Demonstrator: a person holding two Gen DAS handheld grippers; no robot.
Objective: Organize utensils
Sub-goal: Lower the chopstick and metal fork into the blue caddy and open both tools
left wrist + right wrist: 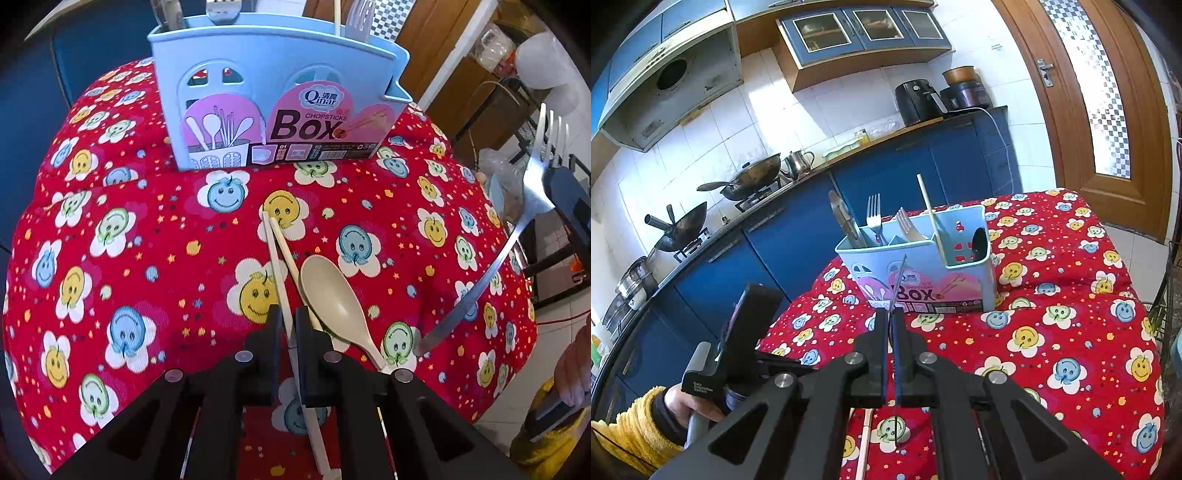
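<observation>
The left tongs [287, 317] clamp one chopstick [279, 269] low over the red-clothed desk [147, 229] beside a beige spoon [334, 295], while the right tongs [889, 314] pinch a metal fork [532, 221] raised near the blue utensil box [923, 273].

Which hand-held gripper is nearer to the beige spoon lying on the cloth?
Left. The left hand-held gripper sits just beside the beige spoon, closed around a chopstick next to it. The right hand-held gripper is raised off to the side, holding a metal fork.
</observation>
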